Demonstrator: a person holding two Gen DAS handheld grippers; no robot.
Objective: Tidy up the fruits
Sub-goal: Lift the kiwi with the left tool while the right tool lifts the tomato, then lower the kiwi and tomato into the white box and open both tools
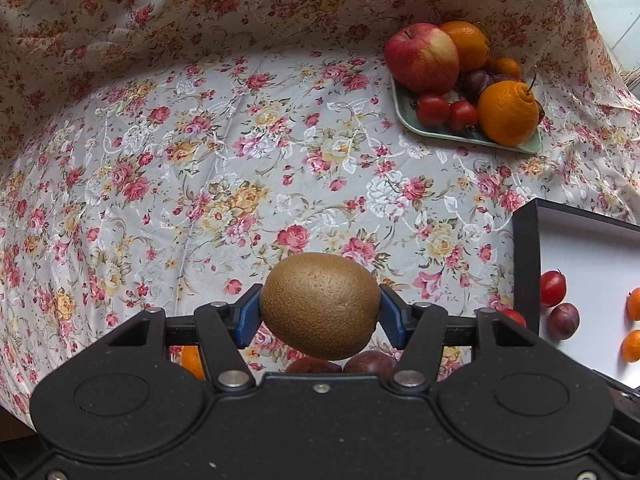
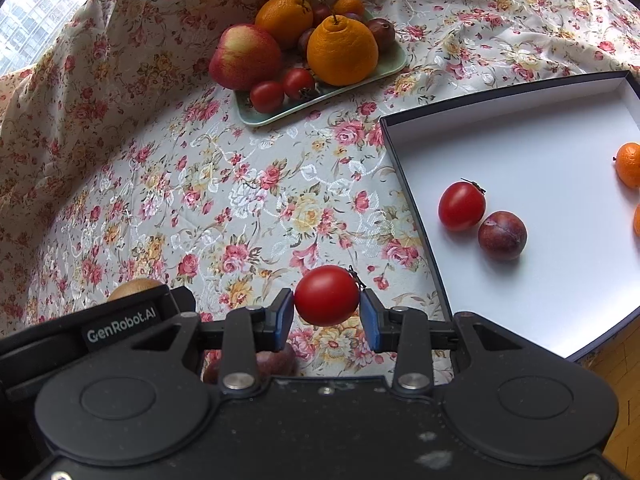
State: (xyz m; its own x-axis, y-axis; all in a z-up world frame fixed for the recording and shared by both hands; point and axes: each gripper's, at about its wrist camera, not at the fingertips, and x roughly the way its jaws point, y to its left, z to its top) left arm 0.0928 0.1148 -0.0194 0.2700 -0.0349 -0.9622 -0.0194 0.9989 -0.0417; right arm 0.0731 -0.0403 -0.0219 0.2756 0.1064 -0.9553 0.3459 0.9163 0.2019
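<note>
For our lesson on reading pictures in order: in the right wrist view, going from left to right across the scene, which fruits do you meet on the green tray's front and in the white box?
Apple → small tomato → second small tomato → large orange → box tomato → plum → small orange.

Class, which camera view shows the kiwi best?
The left wrist view: the kiwi sits whole and close between the left gripper's pads. The right wrist view shows only a brown sliver behind that gripper's housing.
</note>
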